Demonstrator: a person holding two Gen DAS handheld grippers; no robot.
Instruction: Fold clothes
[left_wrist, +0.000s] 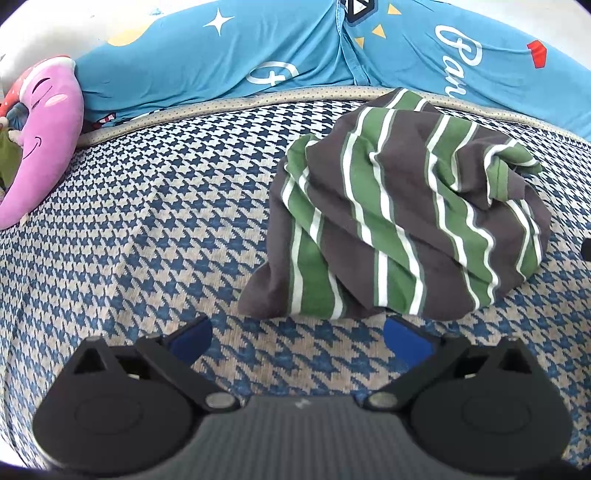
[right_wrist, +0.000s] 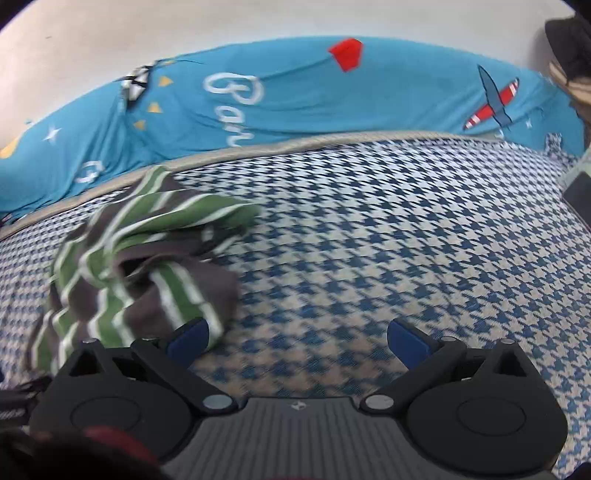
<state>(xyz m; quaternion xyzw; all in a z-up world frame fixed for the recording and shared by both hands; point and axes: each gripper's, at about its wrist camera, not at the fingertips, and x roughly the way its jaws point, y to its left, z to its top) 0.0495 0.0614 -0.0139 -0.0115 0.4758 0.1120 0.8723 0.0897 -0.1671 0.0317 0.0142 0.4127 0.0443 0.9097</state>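
One striped shirt (left_wrist: 402, 221) lies in a crumpled heap on the bed cover (left_wrist: 147, 221), all brown, green and white stripes. It sits just ahead of the left gripper (left_wrist: 297, 338), whose fingers are spread wide and hold nothing. The right gripper (right_wrist: 297, 338) is spread too, its left finger (right_wrist: 188, 338) right beside the shirt. Behind, a blue sheet (right_wrist: 332, 103) shows white letters "Bar".

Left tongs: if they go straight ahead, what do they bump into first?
Most likely the striped shirt. The left tongs are open, and its crumpled near edge lies just ahead, slightly right. Only houndstooth cover lies between, though depth is hard to judge.
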